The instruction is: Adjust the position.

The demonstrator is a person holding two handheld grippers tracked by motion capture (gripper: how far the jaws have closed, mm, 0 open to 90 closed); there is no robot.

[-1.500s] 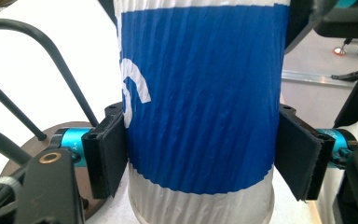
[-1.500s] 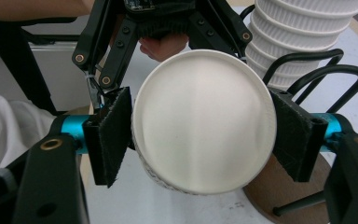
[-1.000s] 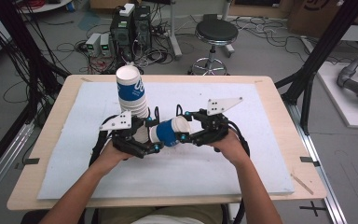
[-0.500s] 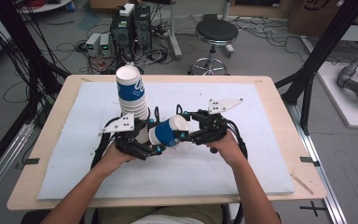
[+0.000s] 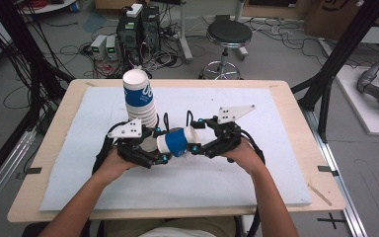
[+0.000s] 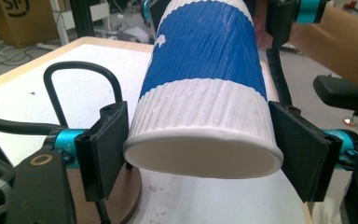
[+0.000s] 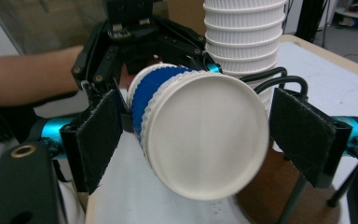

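A blue-and-white ribbed paper cup (image 5: 175, 142) lies on its side in the air between both grippers, above the white mat (image 5: 276, 148). My left gripper (image 5: 160, 146) has just been closing, and its pads press both sides of the cup's white end (image 6: 205, 135). My right gripper (image 5: 196, 136) has just been opening. In the right gripper view its pads (image 7: 100, 135) stand a little off the cup's other round white end (image 7: 205, 135), which lies between them untouched.
A tall stack of the same cups (image 5: 139, 98) stands on a round brown base (image 7: 279, 196) just behind the left gripper, close to the held cup. Wooden table edges frame the mat. A stool (image 5: 229, 34) and computer boxes sit on the floor beyond.
The left jaws have closed onto the cup and the right jaws have let go of it and spread. Both hands have stayed roughly where they were.
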